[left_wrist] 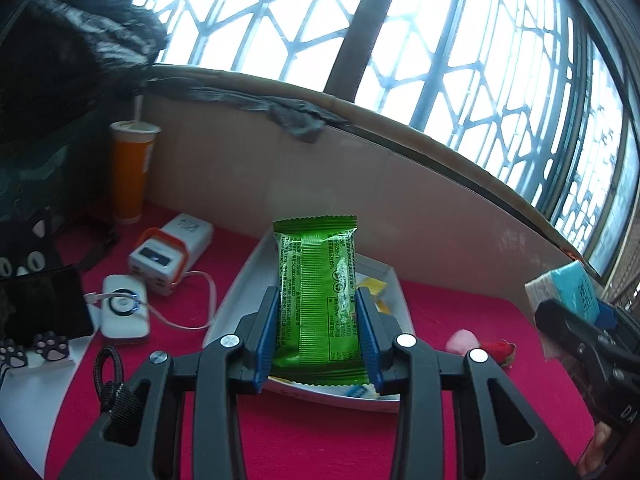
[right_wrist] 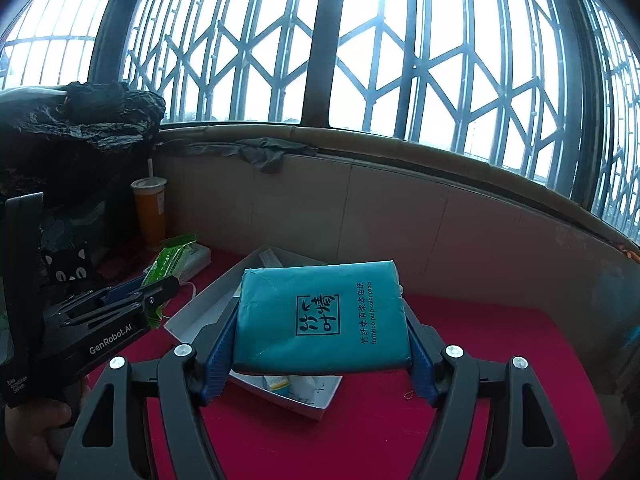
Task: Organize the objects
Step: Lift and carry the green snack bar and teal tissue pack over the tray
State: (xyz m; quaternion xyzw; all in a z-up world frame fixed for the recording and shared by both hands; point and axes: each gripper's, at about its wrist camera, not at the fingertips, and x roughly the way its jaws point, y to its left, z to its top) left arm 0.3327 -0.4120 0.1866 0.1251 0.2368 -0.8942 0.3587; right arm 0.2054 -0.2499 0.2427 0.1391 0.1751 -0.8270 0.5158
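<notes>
The left hand-held gripper (left_wrist: 318,340) is clamped on a green snack packet (left_wrist: 318,300), its blue pads pressing the long sides near the lower half, so the packet stands up ahead of the fingers. It looks light and crinkly, probably slippery foil; a grip across the flat middle should hold better than one on the crimped ends. The right hand-held gripper (right_wrist: 320,344) holds a teal tissue pack (right_wrist: 320,316) across its width, jaws set wide. That pack looks soft and squashy, so gentle pressure should suffice. Just beyond and below both lies a white tray (left_wrist: 232,304) on the red worktop (left_wrist: 460,320), already holding small items. Further left stands an orange cup (left_wrist: 128,172).
</notes>
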